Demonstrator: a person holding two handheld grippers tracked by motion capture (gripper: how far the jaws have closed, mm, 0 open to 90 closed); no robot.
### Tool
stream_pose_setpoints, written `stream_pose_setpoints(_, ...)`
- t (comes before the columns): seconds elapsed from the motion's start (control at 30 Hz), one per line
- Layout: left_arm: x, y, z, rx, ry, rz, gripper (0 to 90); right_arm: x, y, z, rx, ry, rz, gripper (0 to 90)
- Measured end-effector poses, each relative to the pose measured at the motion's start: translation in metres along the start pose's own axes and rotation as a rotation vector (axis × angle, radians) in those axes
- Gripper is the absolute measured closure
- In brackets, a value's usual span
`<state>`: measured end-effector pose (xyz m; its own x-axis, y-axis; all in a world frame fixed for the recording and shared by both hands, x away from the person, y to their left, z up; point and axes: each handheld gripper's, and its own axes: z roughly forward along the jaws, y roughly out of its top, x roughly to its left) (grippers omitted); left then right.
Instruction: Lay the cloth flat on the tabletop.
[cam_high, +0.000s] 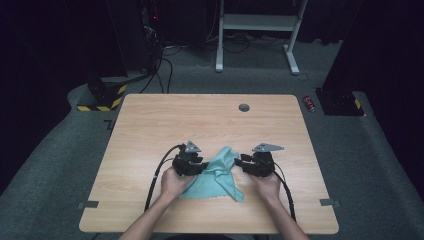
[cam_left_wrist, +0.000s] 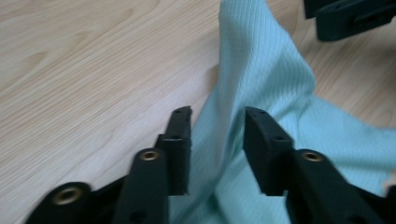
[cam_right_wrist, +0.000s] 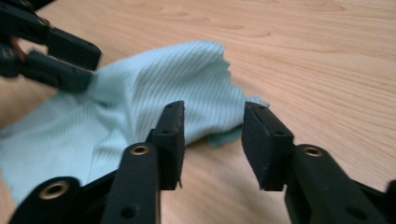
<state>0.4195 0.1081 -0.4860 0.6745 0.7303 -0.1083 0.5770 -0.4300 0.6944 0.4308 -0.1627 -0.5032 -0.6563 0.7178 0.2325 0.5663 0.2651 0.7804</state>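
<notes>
Left gripper view: the left gripper (cam_left_wrist: 217, 116) is seen with jaws apart, the thin ribbed pale turquoise cloth (cam_left_wrist: 261, 79) lying loose between them, unpressed. The right gripper (cam_right_wrist: 212, 112) is likewise parted at the cloth's edge. Rumpled on the light wooden desk (cam_high: 150, 125), it is judged light, limp, best pinched at corners.

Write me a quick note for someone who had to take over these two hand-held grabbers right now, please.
Left gripper: fingers open, a raised fold of the light blue cloth between them, not pinched.
Right gripper: fingers open, at the cloth's edge, holding nothing.
Cloth: rumpled on the wooden table, near the front edge, between both hands.
Done: the cloth is bunched up at its middle, loose from both grippers.
Left: probably take hold again and finish folding or flattening it; it is neither neat nor flat yet.
</notes>
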Motion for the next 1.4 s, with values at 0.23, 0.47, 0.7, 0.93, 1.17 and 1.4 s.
stream_pose_setpoints(0.23, -0.014, 0.005, 0.015, 0.023, -0.030, 0.065, 81.5, 0.001, 0.000, 0.025, 0.086, 0.017, -0.011, 77.5)
stream_pose_setpoints(0.47, -0.037, -0.010, -0.009, 0.054, -0.070, 0.170, 88.7, 0.015, 0.002, 0.003, 0.040, 0.055, -0.109, 90.0)
stream_pose_setpoints(0.7, -0.053, -0.033, -0.013, 0.125, -0.201, 0.144, 82.4, 0.025, 0.002, -0.002, 0.063, 0.100, -0.130, 73.3)
stream_pose_setpoints(0.93, -0.034, -0.027, -0.026, -0.010, -0.092, 0.058, 64.5, 0.020, 0.006, 0.008, 0.068, 0.052, -0.075, 56.0)
stream_pose_setpoints(1.17, -0.012, -0.018, -0.006, 0.024, -0.043, -0.022, 55.4, 0.023, 0.008, 0.022, 0.128, 0.107, -0.105, 87.9)
stream_pose_setpoints(1.4, 0.013, -0.016, -0.014, -0.058, -0.032, -0.141, 54.6, 0.032, 0.003, 0.020, 0.178, 0.134, -0.175, 89.9)
